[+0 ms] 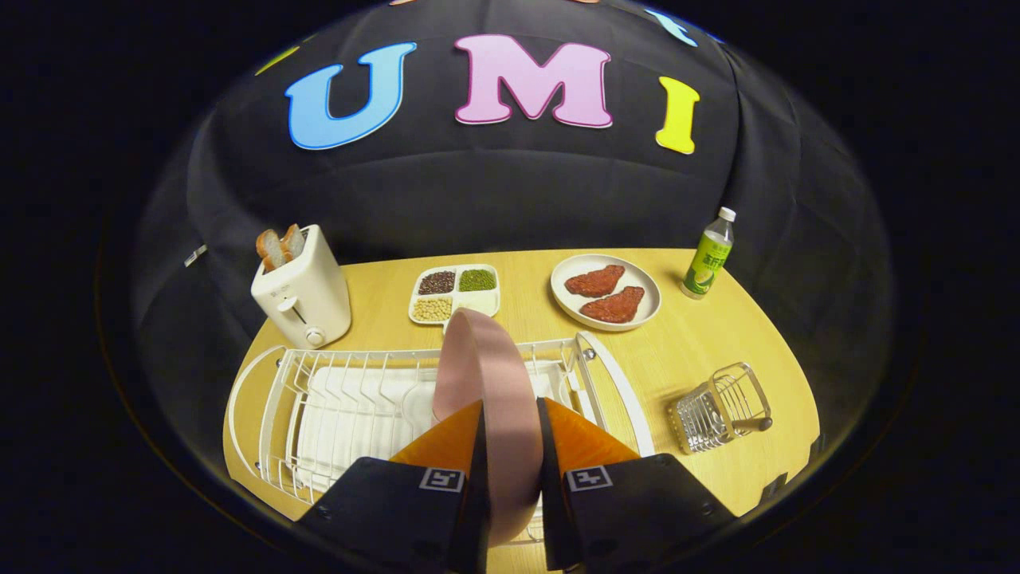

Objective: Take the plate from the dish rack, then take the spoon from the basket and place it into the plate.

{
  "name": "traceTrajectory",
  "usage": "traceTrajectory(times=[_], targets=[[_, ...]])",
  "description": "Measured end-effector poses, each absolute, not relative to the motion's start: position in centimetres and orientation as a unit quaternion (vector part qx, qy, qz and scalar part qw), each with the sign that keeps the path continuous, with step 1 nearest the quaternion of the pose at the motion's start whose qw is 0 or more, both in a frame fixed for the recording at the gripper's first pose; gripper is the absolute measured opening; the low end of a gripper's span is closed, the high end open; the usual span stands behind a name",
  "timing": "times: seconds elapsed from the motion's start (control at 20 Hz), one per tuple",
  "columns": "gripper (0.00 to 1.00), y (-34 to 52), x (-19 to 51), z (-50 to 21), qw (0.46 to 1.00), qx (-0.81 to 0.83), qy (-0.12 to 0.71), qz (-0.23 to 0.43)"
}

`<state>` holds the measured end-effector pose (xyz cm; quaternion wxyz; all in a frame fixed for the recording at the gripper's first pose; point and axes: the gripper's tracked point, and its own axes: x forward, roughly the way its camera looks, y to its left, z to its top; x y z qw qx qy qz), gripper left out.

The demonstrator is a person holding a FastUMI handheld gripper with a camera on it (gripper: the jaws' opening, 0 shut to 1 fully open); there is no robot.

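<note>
while the fingers (510, 434) pinch the pink plate (486, 383) edge-on at lower centre of the frame, above the white dish rack (271, 399), it looks rigid, smooth, probably slippery and breakable, so a firm rim hold seems right.

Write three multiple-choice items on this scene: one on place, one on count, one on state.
1. Where is the toaster?
A. beyond the dish rack
B. inside the basket
C. beside the bottle

2. How many red pieces lie on the white plate?
A. one
B. two
C. four

3. What is the gripper doing?
A. hanging open
B. shut on the bottle
C. shut on the pink plate

Answers:
1 A, it stands past the rack's far corner.
2 B, two pieces lie side by side.
3 C, both fingers press the upright plate's faces.
</note>
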<state>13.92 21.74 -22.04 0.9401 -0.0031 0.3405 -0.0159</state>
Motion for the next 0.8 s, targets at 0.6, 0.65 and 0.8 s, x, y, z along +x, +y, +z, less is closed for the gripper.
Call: traceTrajectory(times=[0.6,0.65,0.8], targets=[[0.29,22.8,14.5,-17.2,0.959,-0.093,0.265,-0.041],[0.29,22.7,14.5,-16.9,0.959,-0.094,0.264,-0.04],[0.28,22.1,14.2,-16.9,0.957,-0.084,0.275,-0.033]])
